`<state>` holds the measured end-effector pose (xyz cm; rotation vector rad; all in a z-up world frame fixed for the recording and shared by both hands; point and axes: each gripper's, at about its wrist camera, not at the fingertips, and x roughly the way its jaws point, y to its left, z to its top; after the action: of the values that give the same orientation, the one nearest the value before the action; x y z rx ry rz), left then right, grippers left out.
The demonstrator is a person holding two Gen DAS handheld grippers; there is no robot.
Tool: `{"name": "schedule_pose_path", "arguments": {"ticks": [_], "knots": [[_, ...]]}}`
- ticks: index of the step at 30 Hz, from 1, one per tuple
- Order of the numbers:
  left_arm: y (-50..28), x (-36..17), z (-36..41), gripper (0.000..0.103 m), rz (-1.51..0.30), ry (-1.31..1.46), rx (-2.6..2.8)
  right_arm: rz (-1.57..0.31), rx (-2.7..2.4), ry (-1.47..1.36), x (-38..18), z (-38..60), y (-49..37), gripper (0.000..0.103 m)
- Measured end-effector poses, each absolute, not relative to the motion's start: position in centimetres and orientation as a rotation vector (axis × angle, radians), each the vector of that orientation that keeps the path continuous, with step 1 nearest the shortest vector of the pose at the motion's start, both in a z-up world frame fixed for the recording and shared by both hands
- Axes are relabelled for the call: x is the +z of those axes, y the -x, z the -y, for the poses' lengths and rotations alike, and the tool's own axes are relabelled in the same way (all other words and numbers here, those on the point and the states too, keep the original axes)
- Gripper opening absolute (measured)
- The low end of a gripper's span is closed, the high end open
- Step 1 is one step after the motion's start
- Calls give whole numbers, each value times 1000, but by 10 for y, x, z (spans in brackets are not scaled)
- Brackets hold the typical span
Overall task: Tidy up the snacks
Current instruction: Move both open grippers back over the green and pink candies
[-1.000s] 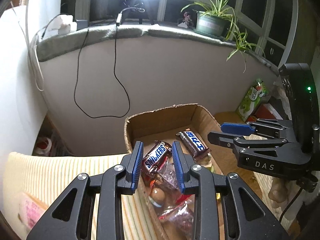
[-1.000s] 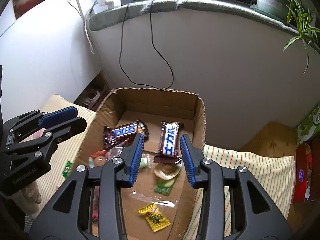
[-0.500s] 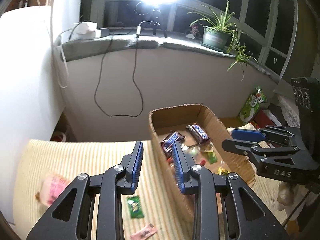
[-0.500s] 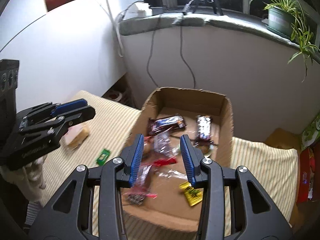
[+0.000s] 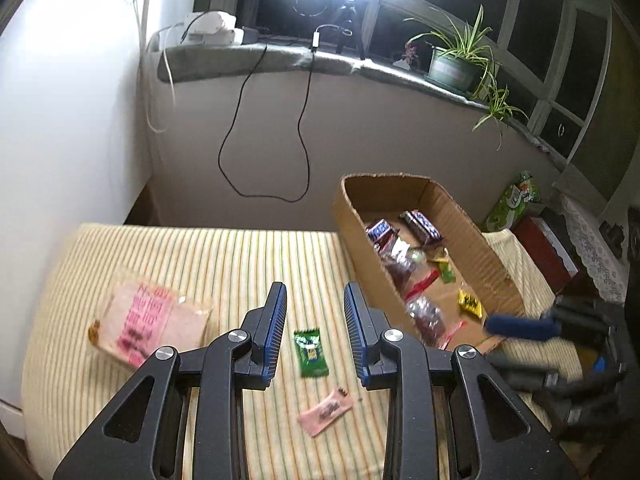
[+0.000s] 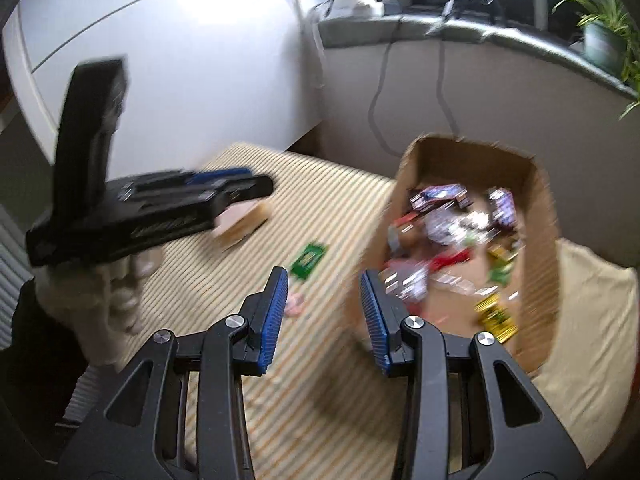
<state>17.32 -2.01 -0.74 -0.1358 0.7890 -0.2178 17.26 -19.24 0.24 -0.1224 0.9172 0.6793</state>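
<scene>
A cardboard box (image 5: 472, 232) holding several wrapped snacks stands on the striped cloth at the right; it also shows in the right wrist view (image 6: 544, 208). On the cloth lie a green packet (image 5: 311, 352), a small pink packet (image 5: 326, 411) and a large pink-printed packet (image 5: 148, 322). My left gripper (image 5: 315, 334) is open and empty above the green packet. My right gripper (image 6: 324, 318) is open and empty, above the cloth by the box's left wall. The green packet (image 6: 308, 261) lies ahead of it.
The striped cloth (image 5: 224, 256) covers a low surface by a white wall (image 5: 60, 140). A windowsill with a potted plant (image 5: 456, 64) and hanging cables (image 5: 264, 136) is behind. A green bag (image 5: 514, 200) and red box (image 5: 544, 248) stand right of the box.
Both grippers have pulled back and left from over the box to above the cloth. The loose packets on the cloth have come into view. Both stay open.
</scene>
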Motion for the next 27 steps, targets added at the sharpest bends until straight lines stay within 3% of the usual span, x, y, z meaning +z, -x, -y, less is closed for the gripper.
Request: {"name": "schedule_pose_path", "arguments": {"ticks": [12, 27], "knots": [[-167, -42, 9, 28, -862, 160, -265, -1100, 701, 55, -73, 148, -147, 40], [-186, -76, 12, 28, -965, 172, -345, -1114, 586, -7, -100, 130, -169, 40]]}}
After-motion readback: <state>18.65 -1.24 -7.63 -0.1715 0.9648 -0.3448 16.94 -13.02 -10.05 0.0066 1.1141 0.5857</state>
